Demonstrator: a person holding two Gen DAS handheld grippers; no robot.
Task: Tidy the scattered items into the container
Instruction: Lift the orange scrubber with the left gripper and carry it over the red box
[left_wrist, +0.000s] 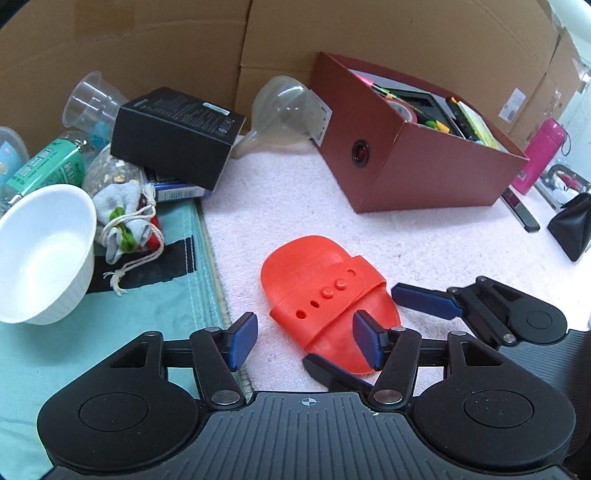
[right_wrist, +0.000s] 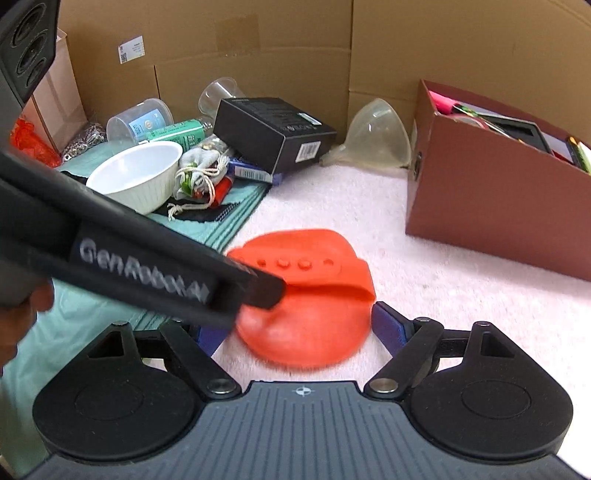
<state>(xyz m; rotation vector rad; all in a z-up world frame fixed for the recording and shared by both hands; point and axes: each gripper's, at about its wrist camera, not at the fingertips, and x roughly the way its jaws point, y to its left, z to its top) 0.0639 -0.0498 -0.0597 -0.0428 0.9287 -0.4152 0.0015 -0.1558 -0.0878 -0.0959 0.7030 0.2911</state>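
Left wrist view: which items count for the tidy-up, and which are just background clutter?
In the job:
- orange pad, between both open grippers: left gripper, right gripper
- red-brown box, the container, already part filled
- likely still to go in: white bowl, drawstring pouch, black carton, funnel

Just lying about:
- pink bottle
- cardboard wall

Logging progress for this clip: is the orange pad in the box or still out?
Out. The orange pad lies flat on the pink towel, apart from the red box, with both grippers open around it.
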